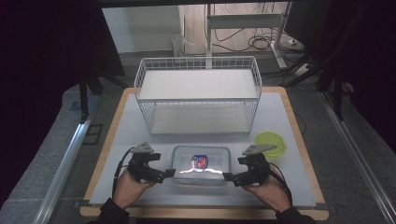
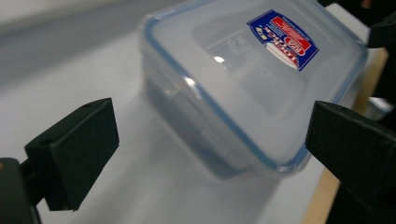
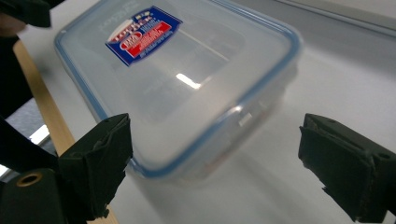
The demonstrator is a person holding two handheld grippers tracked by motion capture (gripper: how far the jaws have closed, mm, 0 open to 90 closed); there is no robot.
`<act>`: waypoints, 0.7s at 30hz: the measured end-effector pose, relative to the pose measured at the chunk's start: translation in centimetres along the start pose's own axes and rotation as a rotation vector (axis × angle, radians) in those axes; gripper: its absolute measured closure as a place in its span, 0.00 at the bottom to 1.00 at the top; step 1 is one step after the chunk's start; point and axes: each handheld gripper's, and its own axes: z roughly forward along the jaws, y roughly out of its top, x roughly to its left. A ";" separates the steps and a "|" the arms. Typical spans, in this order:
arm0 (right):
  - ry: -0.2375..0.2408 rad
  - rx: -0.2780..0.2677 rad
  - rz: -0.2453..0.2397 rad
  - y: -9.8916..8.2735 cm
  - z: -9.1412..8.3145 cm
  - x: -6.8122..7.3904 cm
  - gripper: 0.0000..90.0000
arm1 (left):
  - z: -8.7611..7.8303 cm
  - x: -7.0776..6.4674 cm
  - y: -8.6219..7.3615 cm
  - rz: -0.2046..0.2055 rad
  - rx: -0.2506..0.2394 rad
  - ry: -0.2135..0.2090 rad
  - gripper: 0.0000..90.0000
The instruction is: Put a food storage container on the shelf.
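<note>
The clear rectangular plastic food container (image 1: 201, 164) with its blue-sealed snap lid and red-and-blue sticker sits at the near middle of the pale grey table (image 1: 116, 140), lid on, and a gripper flanks each short end. The left gripper (image 1: 171, 172) points in from the left, its jaws spread wide with nothing pinched; in the left gripper view the box's near corner (image 2: 280, 158) lies between the black jaws, and neither pad presses on it. Same story on the right: the right gripper (image 1: 227, 176) aims at the right end, jaws released, and the right gripper view shows the lid edge (image 3: 243, 112) in the gap, untouched.

Now, how will this box handle? It looks empty, so probably light, and the walls look stiff but thin enough to flex under a hard squeeze. The smooth lid is glossy and likely slippery, so pinching the flat top seems a poor bet. The better hold looks to be the rim and the latch flaps at the short ends, where the edge gives the pads something to catch.

Beyond it, at the far side, stands the white wire two-tier rack (image 1: 198, 93), and a lime-green round plastic bowl (image 1: 270, 142) rests to the right, well clear of the box.
</note>
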 end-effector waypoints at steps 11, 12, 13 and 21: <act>0.106 0.055 0.124 1.0 2.8 -1.0 0.08 | 3.4 0.7 0.8 -0.036 0.058 -0.134 0.00; 0.123 0.060 0.141 1.0 3.0 -1.1 0.08 | 3.3 0.6 0.8 -0.029 0.061 -0.134 0.00; 0.133 0.063 0.158 0.9 3.1 -1.2 0.08 | 3.2 0.5 0.8 -0.035 0.068 -0.132 0.01; 0.142 0.041 0.156 0.0 1.9 -0.5 0.21 | 1.8 -1.0 0.0 -0.008 0.055 -0.082 0.10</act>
